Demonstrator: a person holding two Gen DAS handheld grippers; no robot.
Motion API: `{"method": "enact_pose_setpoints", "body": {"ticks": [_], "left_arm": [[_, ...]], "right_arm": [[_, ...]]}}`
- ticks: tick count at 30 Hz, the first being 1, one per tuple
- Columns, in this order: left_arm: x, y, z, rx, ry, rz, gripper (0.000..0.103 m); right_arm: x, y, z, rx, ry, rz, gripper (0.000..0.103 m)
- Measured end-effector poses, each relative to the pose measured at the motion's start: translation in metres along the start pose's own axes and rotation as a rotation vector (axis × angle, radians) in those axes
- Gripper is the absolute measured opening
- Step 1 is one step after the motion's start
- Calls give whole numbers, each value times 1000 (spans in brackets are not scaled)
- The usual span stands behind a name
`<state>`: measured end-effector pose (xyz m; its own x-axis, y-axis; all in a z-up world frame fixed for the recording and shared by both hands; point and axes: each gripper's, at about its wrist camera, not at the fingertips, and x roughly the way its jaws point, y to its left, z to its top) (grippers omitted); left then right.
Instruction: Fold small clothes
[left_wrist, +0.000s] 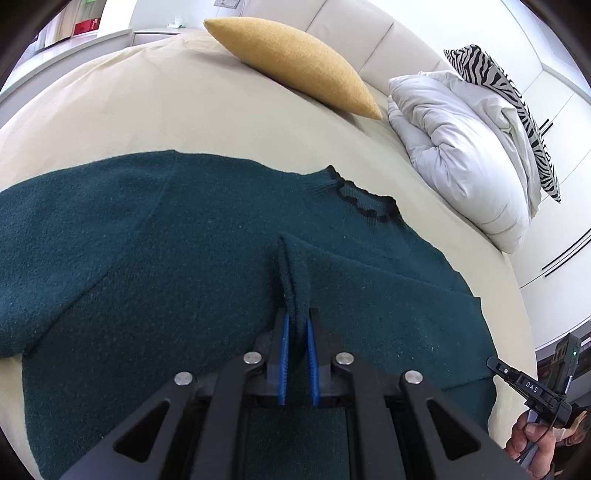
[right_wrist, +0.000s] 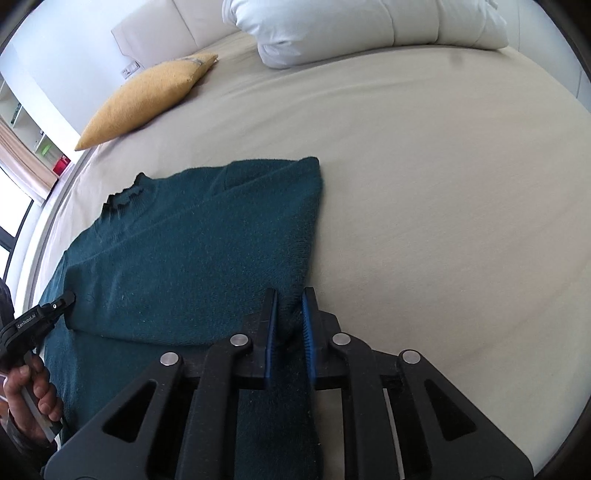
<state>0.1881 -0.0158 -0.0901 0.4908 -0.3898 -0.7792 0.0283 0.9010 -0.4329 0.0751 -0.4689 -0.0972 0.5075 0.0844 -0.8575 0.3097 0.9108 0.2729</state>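
Note:
A dark teal knit sweater (left_wrist: 166, 258) lies flat on the beige bed sheet, its black-trimmed collar (left_wrist: 360, 199) toward the pillows. One side is folded over the body. My left gripper (left_wrist: 297, 317) is shut on a raised ridge of the folded edge near the sweater's middle. My right gripper (right_wrist: 290, 299) is shut on the sweater's edge at the right side (right_wrist: 207, 251). The right gripper also shows at the right edge of the left wrist view (left_wrist: 496, 363), the left gripper at the left edge of the right wrist view (right_wrist: 68, 297).
A mustard cushion (left_wrist: 295, 66) and a folded white duvet (left_wrist: 461, 147) with a zebra-print pillow (left_wrist: 517, 110) lie at the head of the bed. Bare sheet (right_wrist: 443, 184) stretches to the sweater's right. White cabinets (left_wrist: 554, 184) stand beyond the bed.

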Motion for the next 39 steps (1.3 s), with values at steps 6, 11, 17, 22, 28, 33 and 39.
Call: {"method": "enact_pose_setpoints", "body": {"ticks": [6, 11, 17, 22, 28, 33, 39], "left_arm": [[16, 5, 2, 23, 16, 23, 13], [-15, 16, 4, -38, -21, -29, 36], [-90, 71, -10, -79, -79, -52, 43], [-156, 164, -30, -282, -168, -13, 48], [-220, 279, -68, -614, -311, -9, 73], [-238, 338, -92, -863, -393, -45, 81], [-236, 367, -102, -1063, -474, -66, 80]], "right_arm": [[17, -13, -5, 16, 19, 23, 14], [-20, -10, -5, 55, -68, -2, 21], [-85, 49, -21, -121, -292, -64, 34], [-133, 108, -54, -184, -577, -3, 101], [-129, 168, -67, -178, -503, 134, 101], [-106, 201, -75, -134, -320, 246, 101], [-91, 210, -91, -33, -233, 310, 97]]}}
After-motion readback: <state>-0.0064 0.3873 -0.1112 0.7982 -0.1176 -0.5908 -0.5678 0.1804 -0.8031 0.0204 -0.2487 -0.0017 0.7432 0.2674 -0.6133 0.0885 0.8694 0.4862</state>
